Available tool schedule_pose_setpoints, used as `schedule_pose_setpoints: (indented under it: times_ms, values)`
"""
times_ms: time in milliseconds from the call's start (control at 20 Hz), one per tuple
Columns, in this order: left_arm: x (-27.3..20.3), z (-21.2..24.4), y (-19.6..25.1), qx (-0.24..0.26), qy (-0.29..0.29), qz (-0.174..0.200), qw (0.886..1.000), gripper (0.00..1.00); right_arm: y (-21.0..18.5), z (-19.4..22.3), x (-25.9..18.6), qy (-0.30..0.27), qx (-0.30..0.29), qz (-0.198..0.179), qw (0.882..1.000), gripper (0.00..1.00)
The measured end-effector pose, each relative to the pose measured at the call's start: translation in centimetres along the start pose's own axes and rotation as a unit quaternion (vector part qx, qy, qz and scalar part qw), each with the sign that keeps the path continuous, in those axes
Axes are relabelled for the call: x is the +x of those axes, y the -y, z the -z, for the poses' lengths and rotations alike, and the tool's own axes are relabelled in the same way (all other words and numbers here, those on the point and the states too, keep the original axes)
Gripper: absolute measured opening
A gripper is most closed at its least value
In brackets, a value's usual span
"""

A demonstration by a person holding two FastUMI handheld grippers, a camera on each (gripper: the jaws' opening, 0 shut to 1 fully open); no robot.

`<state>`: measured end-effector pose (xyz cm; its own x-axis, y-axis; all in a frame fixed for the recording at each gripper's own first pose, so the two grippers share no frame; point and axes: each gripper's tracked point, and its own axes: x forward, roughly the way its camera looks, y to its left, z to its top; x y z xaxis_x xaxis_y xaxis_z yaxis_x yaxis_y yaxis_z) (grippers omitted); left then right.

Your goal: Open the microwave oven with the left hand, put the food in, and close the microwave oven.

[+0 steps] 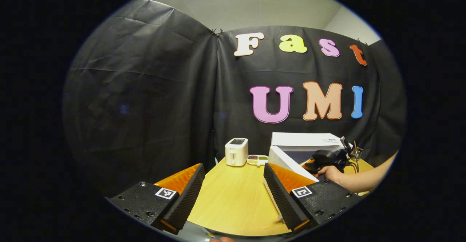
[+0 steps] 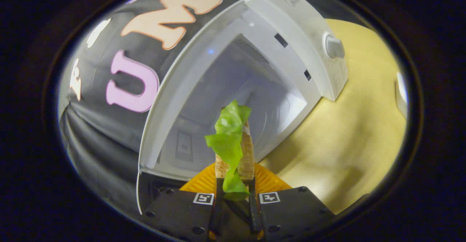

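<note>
We have the sandwich (image 2: 233, 143) pinched between the two fingers of the right gripper (image 2: 235, 189), held upright on its edge in front of the open microwave (image 2: 291, 27); the cavity stands right ahead of it, and the door (image 1: 287, 162) is swung wide, as the left gripper view shows from across the table (image 1: 233, 198). The left gripper (image 1: 233, 187) is spread wide and holds nothing; it hangs over the bare wood, well apart from the microwave, with a toaster (image 1: 236, 151) farther back.

The sandwich looks light to us, two slices of toasted bread with a lettuce leaf (image 2: 229, 133) between; we judge the bread fairly stiff but crumbly, and the leaf limp and likely slippery, so a hard squeeze could crush it or push the filling out sideways. The fingers press on the flat outer faces near the lower end, which we think is the right place; the leaf droops over the front and hangs free, and could catch on the cavity's edge on the way in. Since the load sits tall above the fingers, it may tip or fall open when let go; we would lower it close to the cavity floor before easing off. The other hand (image 1: 329, 173) and its gripper show by the microwave in the left gripper view.
</note>
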<state>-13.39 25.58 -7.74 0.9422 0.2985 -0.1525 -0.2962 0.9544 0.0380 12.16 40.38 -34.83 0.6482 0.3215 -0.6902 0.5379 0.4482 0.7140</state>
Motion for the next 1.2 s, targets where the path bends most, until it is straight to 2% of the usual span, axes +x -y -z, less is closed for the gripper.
schedule_pose_setpoints:
  times_ms: [150, 400, 550, 650, 700, 750, 800, 950, 1000, 1150, 1200]
  values:
    - [0.1, 0.2, -0.8, 0.005, -0.003, -0.009, 1.000, 0.99, -0.9, -0.9, 2.2, 0.018, 0.064, -0.010, 0.998, 0.31]
    - [0.3, 0.7, -0.9, 0.005, -0.009, -0.011, 1.000, 0.99, -0.6, -1.9, 6.1, 0.031, 0.124, -0.003, 0.992, 0.30]
    - [0.5, 0.8, -0.9, 0.013, -0.011, -0.011, 1.000, 0.99, -0.4, -1.9, 7.9, 0.031, 0.138, -0.003, 0.990, 0.30]
    - [0.5, 0.3, -1.0, 0.020, -0.005, -0.011, 1.000, 0.99, 0.0, -0.9, 8.2, 0.013, 0.143, 0.014, 0.990, 0.27]
    - [0.4, 0.1, -1.0, 0.023, -0.001, -0.011, 1.000, 0.99, 0.6, 0.0, 8.4, -0.007, 0.149, 0.027, 0.988, 0.42]
    - [0.5, 0.1, -0.9, 0.023, 0.000, -0.009, 1.000, 0.99, 0.6, -0.1, 8.8, -0.010, 0.155, 0.021, 0.988, 0.45]
    - [0.5, 0.2, -0.9, 0.023, -0.002, -0.008, 1.000, 0.99, 0.4, 0.1, 8.6, -0.013, 0.152, 0.018, 0.988, 0.59]
    - [0.4, 0.7, -0.8, 0.019, -0.007, -0.004, 1.000, 0.99, -0.3, -0.1, 7.8, -0.015, 0.125, 0.006, 0.992, 0.77]
    - [0.4, 0.6, -0.7, 0.017, -0.008, -0.002, 1.000, 0.99, -0.2, 0.0, 7.3, -0.017, 0.117, 0.007, 0.993, 0.87]
    - [0.3, 0.5, -0.3, 0.017, -0.005, 0.005, 1.000, 1.00, 0.4, -0.1, 6.4, -0.023, 0.096, 0.015, 0.995, 0.88]
    - [0.2, 0.4, -0.2, 0.018, -0.003, 0.008, 1.000, 1.00, 0.6, 0.0, 6.2, -0.025, 0.088, 0.020, 0.996, 0.92]
